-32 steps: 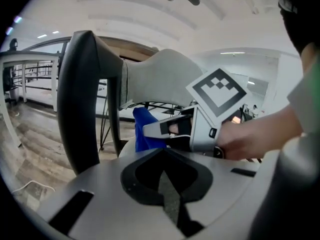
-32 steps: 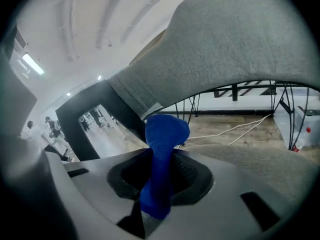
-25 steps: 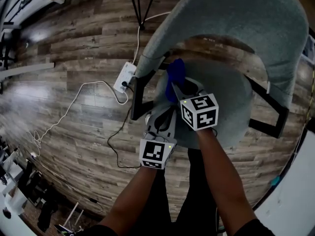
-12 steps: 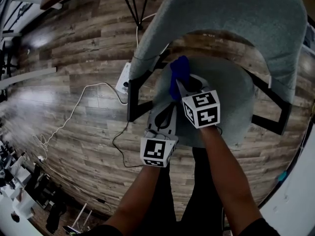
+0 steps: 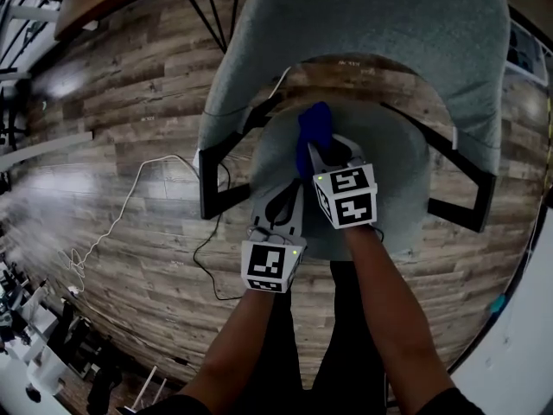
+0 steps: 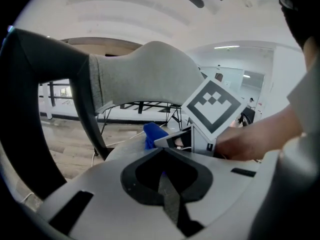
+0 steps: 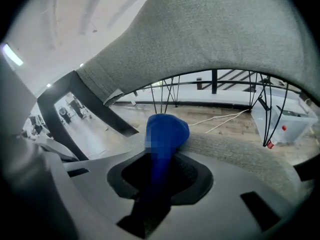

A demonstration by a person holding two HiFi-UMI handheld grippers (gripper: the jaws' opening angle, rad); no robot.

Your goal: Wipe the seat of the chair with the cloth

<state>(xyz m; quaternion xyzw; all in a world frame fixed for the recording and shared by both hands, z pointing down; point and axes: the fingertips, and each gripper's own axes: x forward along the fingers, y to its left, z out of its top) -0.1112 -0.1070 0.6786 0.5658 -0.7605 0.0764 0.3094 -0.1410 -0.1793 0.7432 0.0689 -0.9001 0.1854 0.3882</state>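
Head view first: right gripper (image 5: 324, 156) is clamped on a blue cloth (image 5: 313, 128). The cloth presses on the grey seat (image 5: 397, 180) of the chair, toward its back edge and left of the middle, just under the curved backrest (image 5: 371, 15). Left gripper (image 5: 292, 193) hangs over the seat's front left edge, just beside the right one, and touches no cloth. Wooden floor (image 5: 112, 102) with a white cable (image 5: 130, 201) lies around the chair.

Left gripper view: its jaws are pressed together with nothing between them. Beyond the tips the blue cloth shows on the seat, with the marker cube (image 6: 215, 109) of the right gripper just beside it.

Right gripper view: the jaws pinch the cloth. A bunched end sticks out past the tips and rests on the seat fabric, close under the backrest.

On progress, wiping looks to be under way, with the cloth in contact at the back left part of the seat. The fabric shows no damp or cleaned mark, so I cannot tell which parts have been covered. The wide right half and the front edge lie well apart from the cloth and probably need passes yet.
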